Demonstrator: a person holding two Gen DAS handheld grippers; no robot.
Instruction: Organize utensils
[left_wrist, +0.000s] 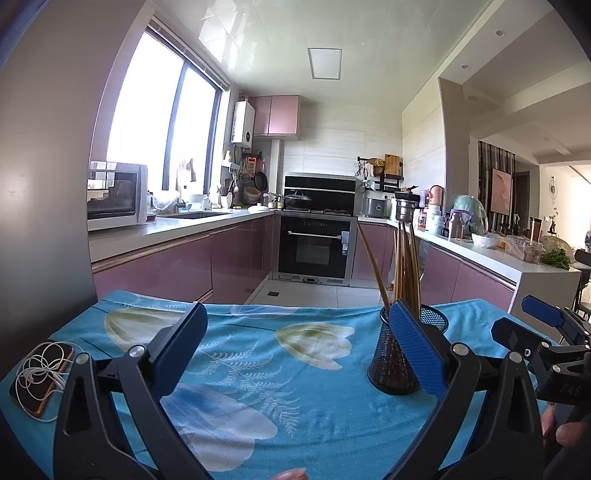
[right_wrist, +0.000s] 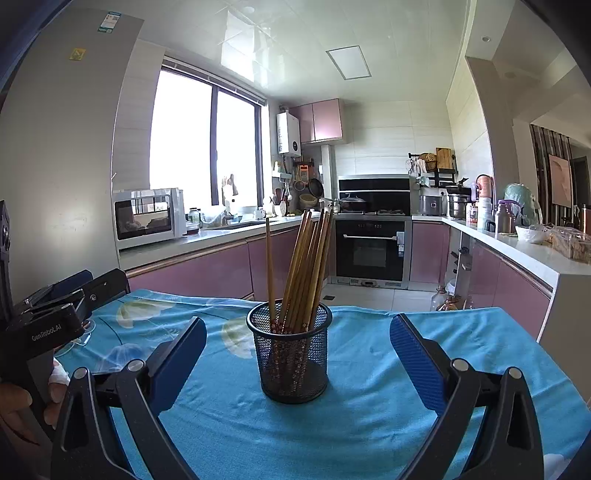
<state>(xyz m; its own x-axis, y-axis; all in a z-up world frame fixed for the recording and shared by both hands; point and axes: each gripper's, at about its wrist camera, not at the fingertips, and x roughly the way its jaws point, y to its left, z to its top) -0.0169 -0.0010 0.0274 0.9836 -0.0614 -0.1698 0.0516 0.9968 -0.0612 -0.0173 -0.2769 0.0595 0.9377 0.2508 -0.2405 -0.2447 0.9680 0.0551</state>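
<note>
A black mesh cup (right_wrist: 293, 354) stands upright on the blue flowered tablecloth (right_wrist: 369, 424), holding several wooden chopsticks (right_wrist: 306, 266). My right gripper (right_wrist: 298, 354) is open and empty, jaws wide on either side of the cup, not touching it. In the left wrist view the cup (left_wrist: 393, 365) stands at the right, partly behind the right finger (left_wrist: 417, 350), with the chopsticks (left_wrist: 404, 266) rising above it. My left gripper (left_wrist: 295, 350) is open and empty over the cloth. The right gripper also shows in the left wrist view (left_wrist: 539, 325), at the far right edge.
A phone with white earphones (left_wrist: 40, 376) lies on the cloth's left edge. A clear object (right_wrist: 83, 334) lies at the left beside the left gripper's body. Behind the table are pink kitchen cabinets, an oven (right_wrist: 371, 251) and worktops.
</note>
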